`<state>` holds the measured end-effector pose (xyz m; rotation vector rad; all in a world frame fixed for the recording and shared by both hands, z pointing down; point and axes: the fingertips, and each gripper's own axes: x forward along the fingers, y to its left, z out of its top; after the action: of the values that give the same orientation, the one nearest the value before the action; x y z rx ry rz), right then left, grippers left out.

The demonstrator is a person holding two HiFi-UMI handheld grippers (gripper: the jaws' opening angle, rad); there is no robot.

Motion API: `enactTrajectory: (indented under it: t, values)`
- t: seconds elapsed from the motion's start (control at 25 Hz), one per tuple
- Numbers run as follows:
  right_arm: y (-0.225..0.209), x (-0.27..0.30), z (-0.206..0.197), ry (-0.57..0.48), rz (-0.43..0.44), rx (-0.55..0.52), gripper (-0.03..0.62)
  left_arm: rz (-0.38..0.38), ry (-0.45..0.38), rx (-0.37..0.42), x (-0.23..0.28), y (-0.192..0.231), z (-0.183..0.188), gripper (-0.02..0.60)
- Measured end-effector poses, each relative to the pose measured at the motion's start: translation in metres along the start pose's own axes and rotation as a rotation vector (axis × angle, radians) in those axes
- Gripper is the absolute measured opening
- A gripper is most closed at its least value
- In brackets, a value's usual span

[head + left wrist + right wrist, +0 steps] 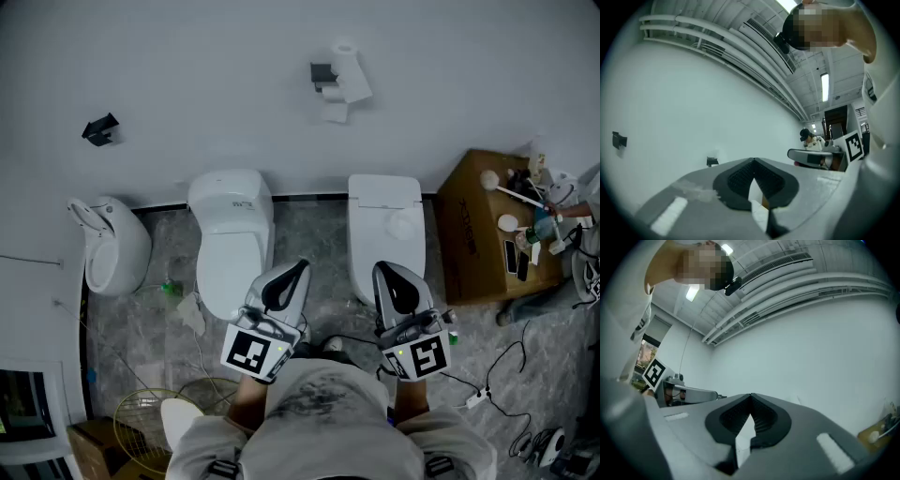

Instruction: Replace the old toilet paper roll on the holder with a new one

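Note:
A white toilet paper roll hangs on a dark holder high on the white wall, with a loose sheet drooping under it. The same holder shows small and far off in the left gripper view. My left gripper is held in front of me over the left toilet, its jaws shut with nothing between them. My right gripper is beside it, in front of the right toilet, also shut and empty. Both point toward the wall, well short of the holder.
A urinal stands at the left and a small black fixture sits on the wall above it. A cardboard box with tools on top is at the right. Cables lie on the marble floor, and a wire basket sits at lower left.

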<state>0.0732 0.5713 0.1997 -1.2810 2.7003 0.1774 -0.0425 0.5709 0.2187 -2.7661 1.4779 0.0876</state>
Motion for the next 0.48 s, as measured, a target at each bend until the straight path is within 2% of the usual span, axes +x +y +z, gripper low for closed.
enactTrajectory:
  t: [0.48]
  values:
    - [0.002, 0.003, -0.024, 0.046, 0.022, 0.025, 0.002, 0.075, 0.013, 0.022, -0.003, 0.003, -0.007, 0.005]
